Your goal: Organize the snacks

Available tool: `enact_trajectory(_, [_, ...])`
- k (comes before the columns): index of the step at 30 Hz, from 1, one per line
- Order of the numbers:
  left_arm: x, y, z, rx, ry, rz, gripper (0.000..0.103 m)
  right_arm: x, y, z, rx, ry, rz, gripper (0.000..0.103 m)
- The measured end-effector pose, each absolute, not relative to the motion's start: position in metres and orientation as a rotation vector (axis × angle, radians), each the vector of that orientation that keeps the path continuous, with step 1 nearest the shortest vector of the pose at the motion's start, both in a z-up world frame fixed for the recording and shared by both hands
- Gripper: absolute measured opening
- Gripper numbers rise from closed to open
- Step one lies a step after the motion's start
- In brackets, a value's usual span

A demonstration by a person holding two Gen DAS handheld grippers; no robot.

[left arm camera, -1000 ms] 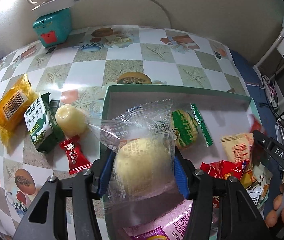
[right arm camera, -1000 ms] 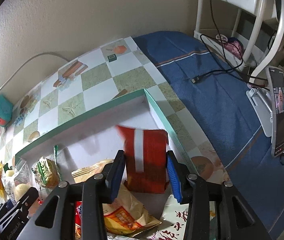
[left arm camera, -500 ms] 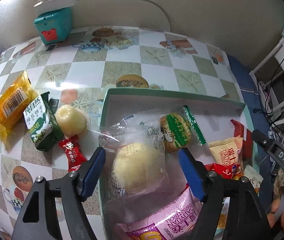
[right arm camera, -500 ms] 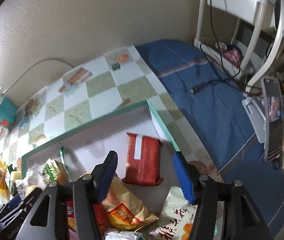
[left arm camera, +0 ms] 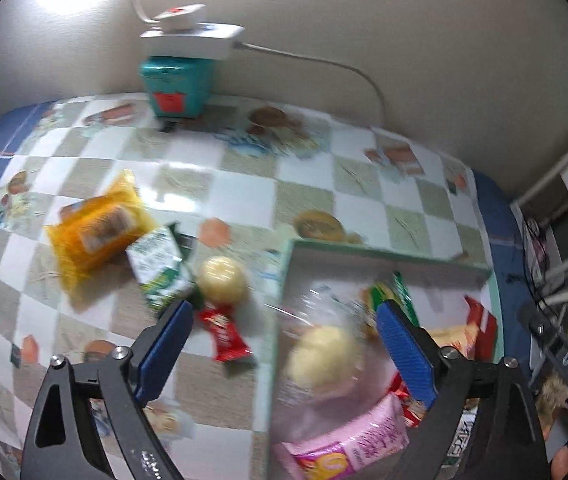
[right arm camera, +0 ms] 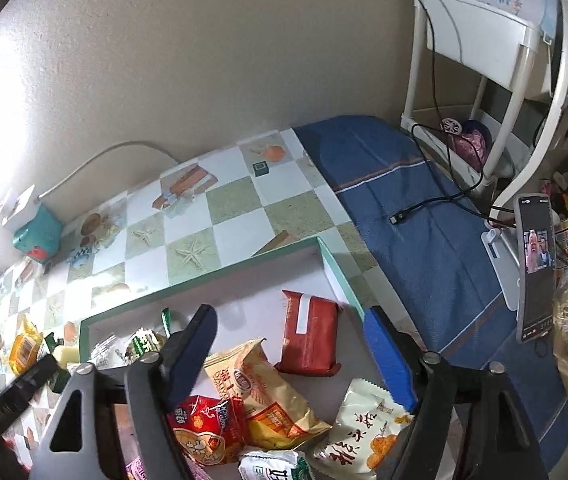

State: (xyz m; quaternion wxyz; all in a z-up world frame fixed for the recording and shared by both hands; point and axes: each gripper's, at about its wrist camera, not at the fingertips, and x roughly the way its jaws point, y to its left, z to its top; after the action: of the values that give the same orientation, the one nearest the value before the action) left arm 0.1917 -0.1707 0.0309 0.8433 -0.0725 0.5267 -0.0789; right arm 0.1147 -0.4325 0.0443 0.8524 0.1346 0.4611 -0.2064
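Green-rimmed box (right arm camera: 340, 276) is set on the checked tablecloth (left arm camera: 243, 184) as the collecting tray. Inside are seen, largest first: the clear-bagged yellow cake (left arm camera: 326, 358), the red packet (right arm camera: 310, 338), the cream biscuit bag (right arm camera: 267, 396). Outside, apparently awaiting sorting, lie the orange pack (left arm camera: 95, 230), green biscuit pack (left arm camera: 157, 268), bare yellow cake (left arm camera: 223, 280) and red candy (left arm camera: 223, 334).

Left gripper (left arm camera: 284, 348): jaws just opened wide, cake lying free between them. Right gripper (right arm camera: 290, 354): likewise just opened, the red packet released beyond them.
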Motion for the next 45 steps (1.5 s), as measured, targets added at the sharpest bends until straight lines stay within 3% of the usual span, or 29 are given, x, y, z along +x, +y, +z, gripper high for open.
enact_trajectory(6, [0.199, -0.134, 0.032, -0.217, 1.095, -0.082, 0.097, 0.118, -0.423, 0.042, 0.270, 0.978, -0.423, 0.095])
enact_trajectory(15, [0.205, -0.072, 0.031, -0.313, 1.074, 0.063, 0.097, 0.128, -0.399, 0.039, 0.246, 1.001, -0.390, 0.097])
enact_trajectory(17, [0.206, -0.060, 0.031, -0.323, 1.070, 0.088, 0.097, 0.131, -0.392, 0.041, 0.243, 0.998, -0.376, 0.103])
enact_trajectory(45, [0.205, 0.083, 0.032, -0.458, 0.998, 0.295, 0.097, 0.174, -0.242, 0.025, 0.093, 1.040, -0.170, 0.103])
